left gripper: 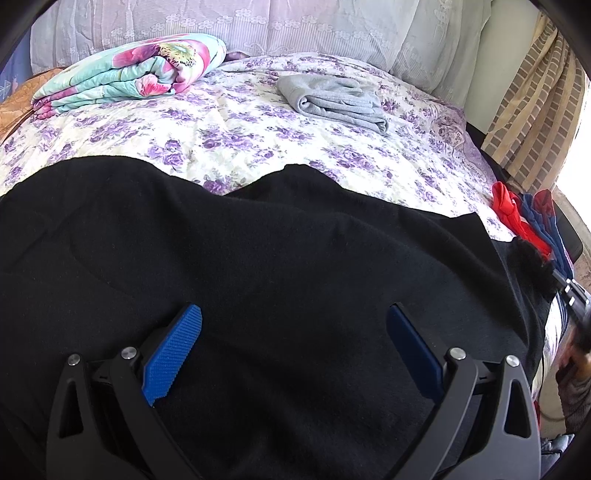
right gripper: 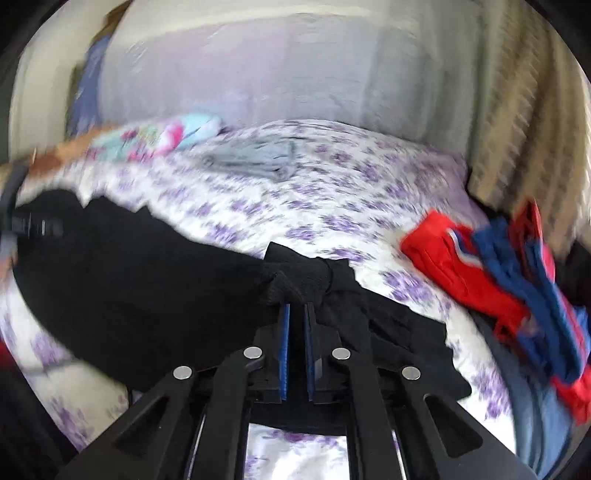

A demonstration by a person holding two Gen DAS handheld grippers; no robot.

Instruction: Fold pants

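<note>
Black pants [left gripper: 258,258] spread on floral bed [left gripper: 236,129]. Left tongs [left gripper: 293,325] gaped wide over fabric, gripping nothing. Right tongs [right gripper: 297,310] clamped on bunched pants edge. Folded grey garment [left gripper: 332,101] beyond.

A home bedroom. A bed [left gripper: 258,140] with a purple-flowered cover fills the scene. At its far left corner lies a folded floral quilt [left gripper: 129,72]; folded grey clothes [left gripper: 332,101] lie on it further right. Behind the bed hangs a lace curtain [left gripper: 295,26], and to its right a striped curtain [left gripper: 532,110].
</note>
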